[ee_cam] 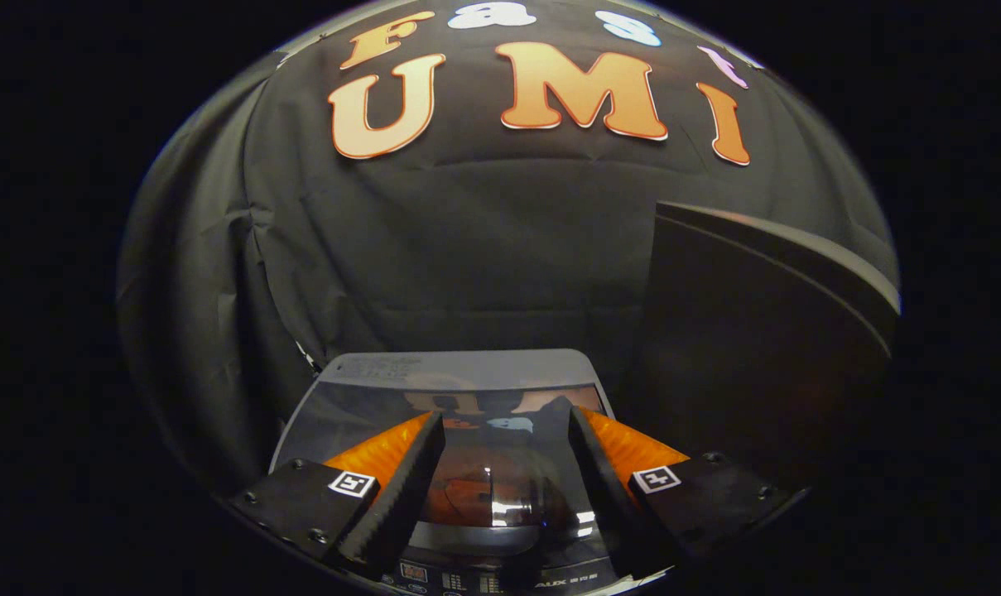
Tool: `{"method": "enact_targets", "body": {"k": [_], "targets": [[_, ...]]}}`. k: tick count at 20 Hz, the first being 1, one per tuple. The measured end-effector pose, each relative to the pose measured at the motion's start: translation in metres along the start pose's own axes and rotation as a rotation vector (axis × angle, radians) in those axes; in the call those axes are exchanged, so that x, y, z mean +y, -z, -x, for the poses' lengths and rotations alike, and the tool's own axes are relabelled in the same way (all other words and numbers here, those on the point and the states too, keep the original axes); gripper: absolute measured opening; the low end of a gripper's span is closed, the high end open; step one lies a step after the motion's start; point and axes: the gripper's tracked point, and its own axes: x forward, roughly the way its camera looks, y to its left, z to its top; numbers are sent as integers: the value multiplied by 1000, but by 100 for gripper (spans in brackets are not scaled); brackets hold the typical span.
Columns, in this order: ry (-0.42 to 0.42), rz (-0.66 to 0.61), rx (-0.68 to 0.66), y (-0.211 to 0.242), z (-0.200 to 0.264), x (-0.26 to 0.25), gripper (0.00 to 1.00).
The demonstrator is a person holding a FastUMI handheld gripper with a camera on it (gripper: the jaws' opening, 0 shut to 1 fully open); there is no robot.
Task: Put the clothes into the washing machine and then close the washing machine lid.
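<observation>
A small grey washing machine (pixel 459 368) stands just below and ahead of me against the black cloth wall. Its dark glass lid (pixel 359 414) lies flat and shut, mirroring the wall. A reddish patch (pixel 467 501) shows in the glass between my fingers; I cannot tell whether it is cloth inside or a reflection. My gripper (pixel 507 416) hovers over the lid, open, with nothing between its black, orange-backed fingers (pixel 401 472). The machine's control panel (pixel 483 581) sits under the finger bases, nearest to me.
A big dark curved panel with a paler rim (pixel 765 331) rises to the right of the machine, close beside my right finger. The black cloth wall (pixel 467 248) hangs directly behind the machine.
</observation>
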Motion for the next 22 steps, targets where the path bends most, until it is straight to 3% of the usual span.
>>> {"method": "enact_targets", "body": {"k": [5, 13, 22], "targets": [[-41, 24, -117, -60, 38, 4, 97], [-98, 16, -289, -155, 144, -15, 97], [-59, -12, -392, -178, 271, -124, 97]]}}
